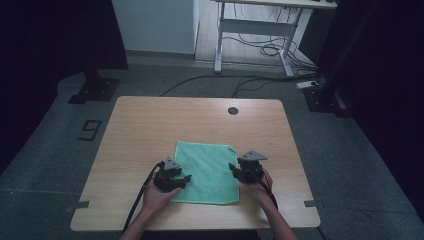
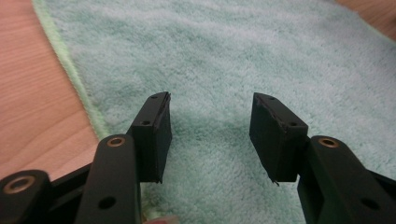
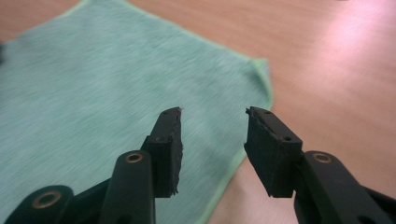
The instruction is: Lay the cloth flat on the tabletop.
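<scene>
A green cloth (image 1: 207, 170) lies flat on the wooden table (image 1: 150, 125), near the front edge. My left gripper (image 1: 186, 178) rests at the cloth's near left side and points right across it. In the left gripper view the left gripper (image 2: 210, 116) stands open just above the cloth (image 2: 224, 56), with nothing between the pads. My right gripper (image 1: 232, 169) sits at the cloth's right edge and points left. In the right gripper view the right gripper (image 3: 213, 128) is open over that edge of the cloth (image 3: 93, 84), gripping nothing.
A dark round cable hole (image 1: 233, 110) sits near the table's far edge. Bare wood surrounds the cloth on all sides. Beyond the table stand a white desk frame (image 1: 260, 30), floor cables (image 1: 250, 82) and black stand bases (image 1: 94, 90).
</scene>
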The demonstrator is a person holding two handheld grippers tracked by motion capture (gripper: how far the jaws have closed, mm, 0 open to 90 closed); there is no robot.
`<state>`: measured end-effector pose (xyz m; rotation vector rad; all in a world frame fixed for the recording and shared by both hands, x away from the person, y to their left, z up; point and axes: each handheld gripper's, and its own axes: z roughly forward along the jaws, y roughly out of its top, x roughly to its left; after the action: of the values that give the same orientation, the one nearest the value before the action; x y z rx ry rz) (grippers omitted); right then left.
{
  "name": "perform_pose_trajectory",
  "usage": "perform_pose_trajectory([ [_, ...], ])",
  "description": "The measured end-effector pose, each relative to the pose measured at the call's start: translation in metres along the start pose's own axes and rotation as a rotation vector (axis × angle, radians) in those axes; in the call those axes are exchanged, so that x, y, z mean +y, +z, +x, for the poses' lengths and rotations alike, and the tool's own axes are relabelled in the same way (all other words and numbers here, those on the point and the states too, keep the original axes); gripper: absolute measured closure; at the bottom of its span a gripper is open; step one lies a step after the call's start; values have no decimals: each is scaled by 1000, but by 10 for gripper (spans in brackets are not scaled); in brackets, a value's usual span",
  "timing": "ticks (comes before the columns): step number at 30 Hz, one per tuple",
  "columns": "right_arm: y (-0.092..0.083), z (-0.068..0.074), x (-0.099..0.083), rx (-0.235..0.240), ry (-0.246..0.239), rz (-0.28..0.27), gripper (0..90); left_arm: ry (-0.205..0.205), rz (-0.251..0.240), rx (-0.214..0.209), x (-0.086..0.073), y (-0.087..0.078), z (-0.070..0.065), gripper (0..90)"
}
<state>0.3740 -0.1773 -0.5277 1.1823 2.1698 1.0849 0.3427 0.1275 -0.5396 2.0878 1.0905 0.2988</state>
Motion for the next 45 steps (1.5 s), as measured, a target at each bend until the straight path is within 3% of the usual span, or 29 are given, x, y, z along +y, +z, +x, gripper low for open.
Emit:
perform_pose_trajectory([
  [4,14,-10,9,-18,2,-1,578,5,5,2,-2,2,-1,488],
  [7,35,-24,23,-28,21,3,595,21,11,5,-3,2,-3,484],
  [12,62,-30,36,-45,-17,47,630,8,-5,-12,-6,1,-1,490],
  [16,75,-35,37,-77,-20,74,757,1,-7,-11,-6,0,0,499],
  [19,78,-42,35,-93,35,76,865,16,-4,2,-7,0,-3,500],
  [30,78,-64,31,-49,87,57,859,5,-25,9,-10,0,-3,517],
  [33,79,-68,30,-63,95,55,794,-1,-26,5,-10,-1,-2,517],
  [35,79,-68,31,-99,77,59,705,0,-26,4,-10,-1,-2,516],
  [36,77,-68,31,-108,75,59,703,0,-26,2,-10,-1,-2,515],
  [40,56,-67,34,-105,98,-1,691,3,-25,0,-11,-1,-3,499],
  [43,32,-57,34,-67,87,-40,687,15,-23,4,-11,-1,-4,495],
  [44,32,-57,34,-67,87,-40,687,15,-23,4,-11,-1,-4,492],
  [45,17,-47,31,-35,69,-60,675,9,-30,-5,-10,-1,-3,491],
])
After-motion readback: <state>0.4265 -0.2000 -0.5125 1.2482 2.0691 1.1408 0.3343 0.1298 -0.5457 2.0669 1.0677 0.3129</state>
